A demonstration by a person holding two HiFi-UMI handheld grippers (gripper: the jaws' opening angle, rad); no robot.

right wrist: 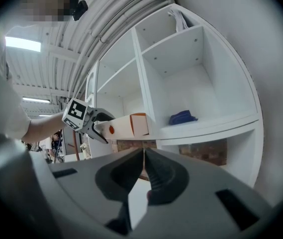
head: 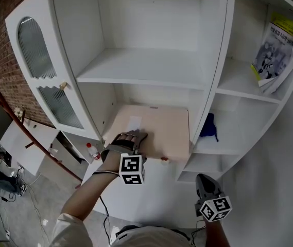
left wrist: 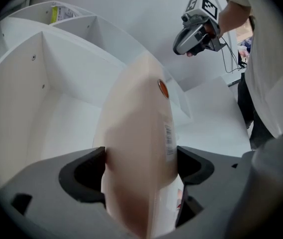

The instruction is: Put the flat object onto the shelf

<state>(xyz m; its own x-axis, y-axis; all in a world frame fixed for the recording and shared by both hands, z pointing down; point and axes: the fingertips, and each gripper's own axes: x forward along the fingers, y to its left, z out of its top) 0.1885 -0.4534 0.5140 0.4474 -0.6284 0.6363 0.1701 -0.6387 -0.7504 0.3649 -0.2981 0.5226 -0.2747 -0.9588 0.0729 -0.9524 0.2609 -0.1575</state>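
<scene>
Now, flat object (left wrist: 136, 118) inside left claw (left wrist: 140, 166).

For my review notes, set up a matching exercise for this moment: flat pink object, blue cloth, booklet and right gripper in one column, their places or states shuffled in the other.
1. flat pink object
2. blue cloth
3. booklet
4. right gripper

A. jaws together, nothing between them
B. leaning in the upper right compartment
C. in the middle compartment, near end between the jaws of the left gripper
D. lying in the right compartment, one shelf lower

Pairs: 1-C, 2-D, 3-B, 4-A
</scene>
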